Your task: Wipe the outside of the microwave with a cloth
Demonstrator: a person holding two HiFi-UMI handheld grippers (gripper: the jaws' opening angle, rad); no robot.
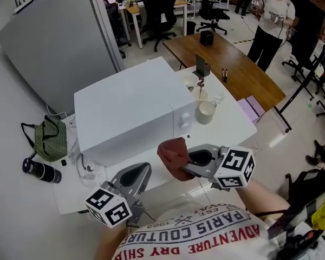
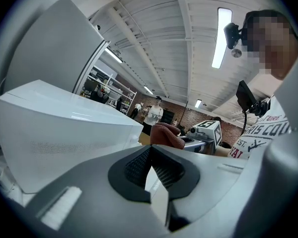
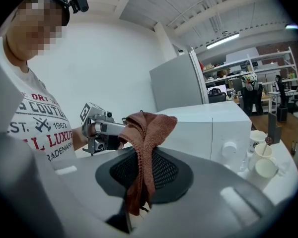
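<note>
Lower centre, head view: the right hand-held gripper (image 1: 190,163) pinches a crumpled rust-brown terry cloth (image 1: 172,151) near the boxy white microwave (image 1: 124,110). The left hand-held gripper (image 1: 141,175), lower left, is pressed together and empty. We judge the wiping not yet begun.

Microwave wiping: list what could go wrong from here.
1. The right gripper pinches only a bunched fold of the cloth; rubbing on the microwave may tug it free.
2. White cups stand close by the microwave's dial end; a wide sweep there could tip them.
</note>
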